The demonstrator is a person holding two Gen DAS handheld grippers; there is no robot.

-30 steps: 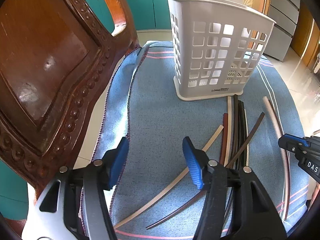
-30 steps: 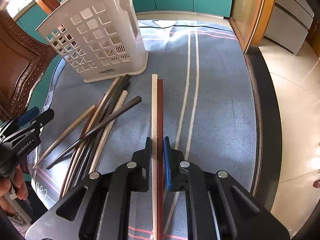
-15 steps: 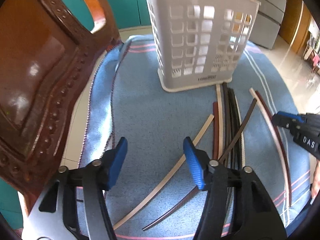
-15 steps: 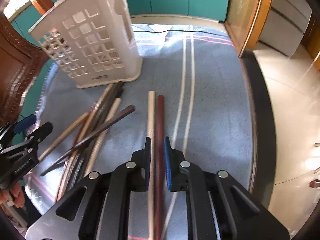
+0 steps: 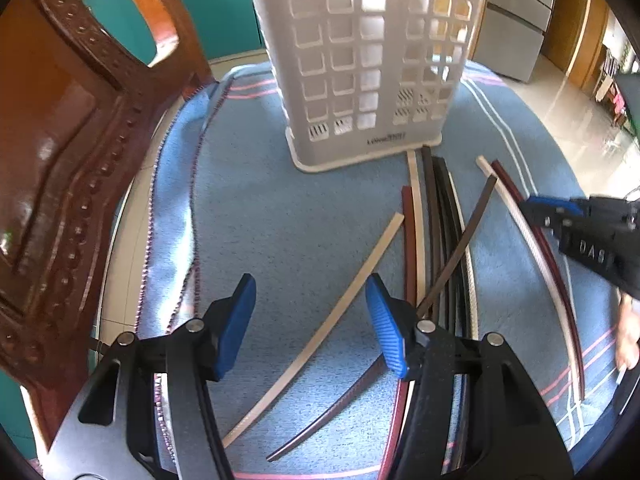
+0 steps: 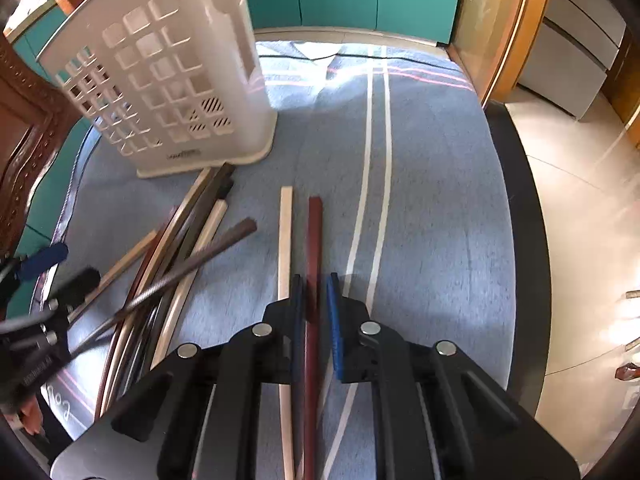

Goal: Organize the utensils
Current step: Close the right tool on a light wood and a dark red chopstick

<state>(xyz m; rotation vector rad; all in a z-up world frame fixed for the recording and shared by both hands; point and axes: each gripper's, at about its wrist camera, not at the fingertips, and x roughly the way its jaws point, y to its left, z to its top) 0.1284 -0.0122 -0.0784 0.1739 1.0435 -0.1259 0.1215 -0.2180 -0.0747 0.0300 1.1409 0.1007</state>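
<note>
A white slotted utensil holder (image 5: 372,64) (image 6: 168,80) stands upright on a blue striped cloth (image 5: 280,208). Several dark, cream and red-brown chopsticks (image 5: 436,240) (image 6: 180,256) lie in a loose pile in front of it. My left gripper (image 5: 310,320) hangs open over the cloth, and one cream chopstick (image 5: 340,304) lies slanted below its gap, untouched. My right gripper (image 6: 316,296) is nearly closed, with a dark red chopstick (image 6: 314,232) in the narrow gap. A cream chopstick (image 6: 286,232) runs along the outside of its left finger.
A carved wooden chair back (image 5: 60,140) stands close on the left of the cloth. The table's dark rim (image 6: 524,240) curves along the right, with tiled floor beyond. Teal cabinets are behind the holder. A hand (image 5: 628,328) shows at the right edge.
In the left wrist view the holder has grown and shifted left. In the right wrist view the pair's tips have slid nearer the gripper and split; the cream one has left the gap.
</note>
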